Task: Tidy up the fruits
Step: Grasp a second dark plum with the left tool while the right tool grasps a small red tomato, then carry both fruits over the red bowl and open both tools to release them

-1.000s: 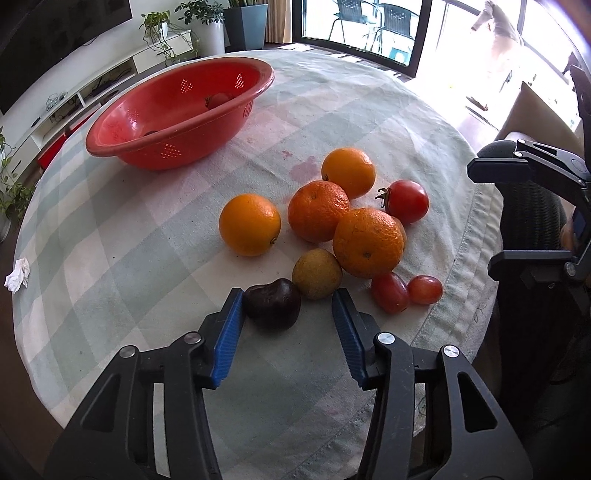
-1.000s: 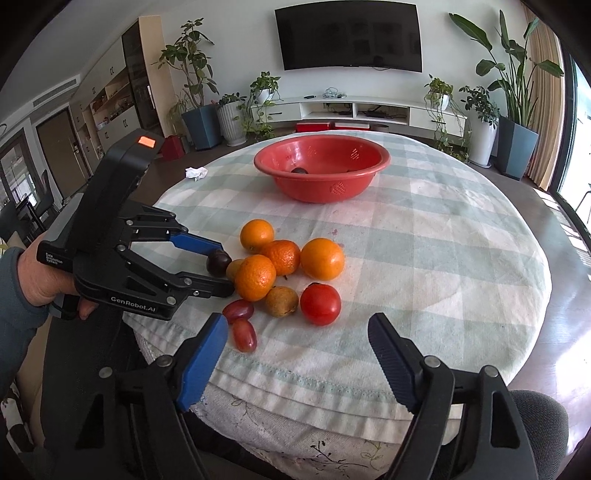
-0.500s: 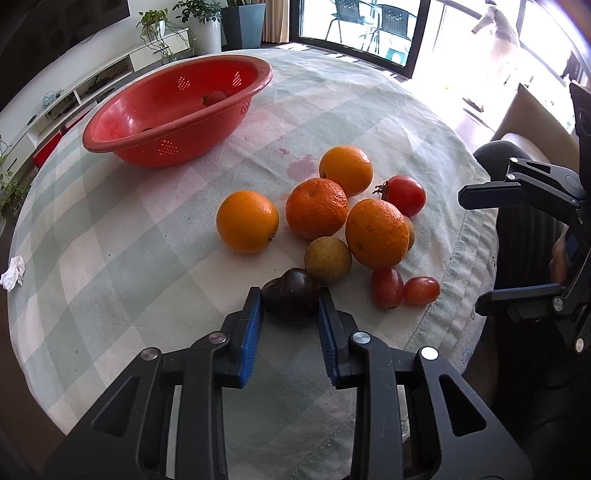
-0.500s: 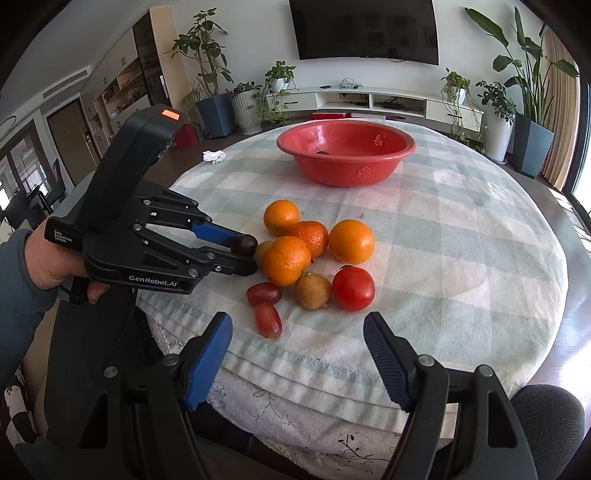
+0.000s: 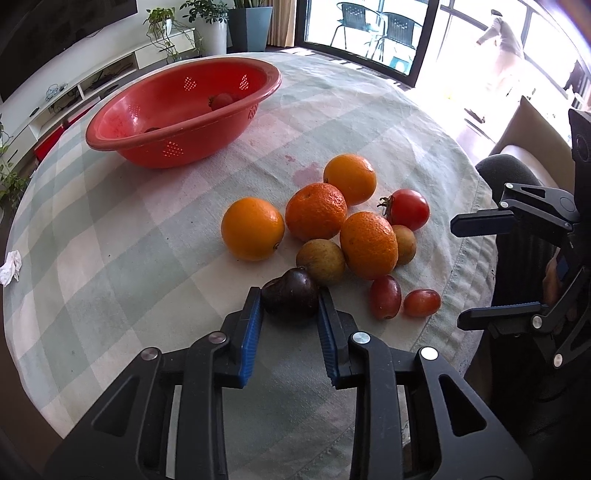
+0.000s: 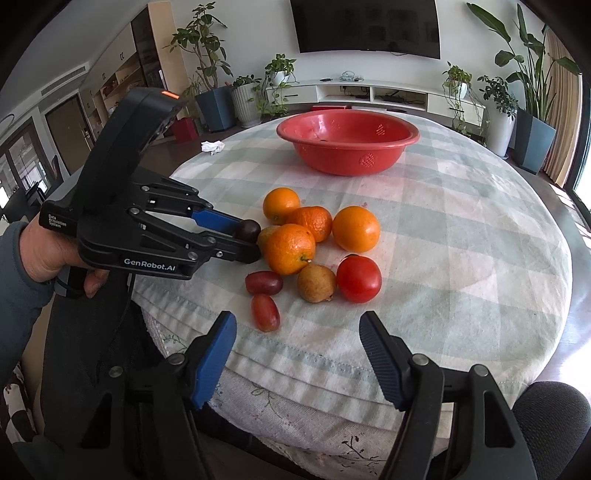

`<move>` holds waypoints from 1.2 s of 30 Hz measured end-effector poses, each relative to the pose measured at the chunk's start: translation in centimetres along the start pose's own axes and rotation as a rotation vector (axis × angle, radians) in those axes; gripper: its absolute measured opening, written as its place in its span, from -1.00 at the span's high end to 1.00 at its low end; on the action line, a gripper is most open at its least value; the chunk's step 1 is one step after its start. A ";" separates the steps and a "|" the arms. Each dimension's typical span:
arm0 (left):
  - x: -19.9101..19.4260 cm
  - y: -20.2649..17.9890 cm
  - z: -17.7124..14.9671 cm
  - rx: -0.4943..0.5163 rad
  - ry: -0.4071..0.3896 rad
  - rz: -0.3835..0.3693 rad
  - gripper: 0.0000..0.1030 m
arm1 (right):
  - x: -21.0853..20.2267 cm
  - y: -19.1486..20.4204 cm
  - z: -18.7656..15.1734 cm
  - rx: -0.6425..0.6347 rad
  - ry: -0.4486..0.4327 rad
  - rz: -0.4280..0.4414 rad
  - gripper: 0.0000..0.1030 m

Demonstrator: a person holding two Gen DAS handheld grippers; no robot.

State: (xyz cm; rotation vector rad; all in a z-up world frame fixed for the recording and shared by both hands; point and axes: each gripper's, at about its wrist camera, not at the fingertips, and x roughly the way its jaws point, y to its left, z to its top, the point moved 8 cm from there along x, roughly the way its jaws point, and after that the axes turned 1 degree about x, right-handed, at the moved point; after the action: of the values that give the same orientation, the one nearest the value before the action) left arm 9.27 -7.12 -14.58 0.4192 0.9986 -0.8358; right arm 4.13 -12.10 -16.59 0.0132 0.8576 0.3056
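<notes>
Grasp step: left gripper [image 5: 290, 312] pinches dark plum [image 5: 290, 297] near the table's [image 5: 129, 240] front edge (right gripper [image 6: 297, 341] spread, empty). Next: lift toward red basin [image 5: 177, 110].

bright living room: wall tv [image 6: 369, 27], potted plants [image 6: 532, 96], balcony door [image 5: 365, 33]
</notes>
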 end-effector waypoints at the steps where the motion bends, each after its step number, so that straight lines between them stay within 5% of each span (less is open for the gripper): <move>1: -0.2 0.1 0.0 -0.010 -0.008 -0.003 0.48 | 0.1 0.1 0.0 -0.003 0.003 0.003 -0.31; 18: -5.4 2.9 -0.6 -0.199 -0.179 0.019 0.48 | 3.2 2.9 0.2 -0.145 0.055 0.003 0.36; 36: -5.5 2.0 -0.5 -0.201 -0.197 0.007 0.48 | 2.8 3.0 0.4 -0.112 0.092 0.033 0.61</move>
State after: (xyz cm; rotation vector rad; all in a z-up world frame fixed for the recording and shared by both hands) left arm 9.00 -3.24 -10.14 0.1651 0.8872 -0.7462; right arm 5.36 -8.47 -18.06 -0.0912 0.9312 0.3875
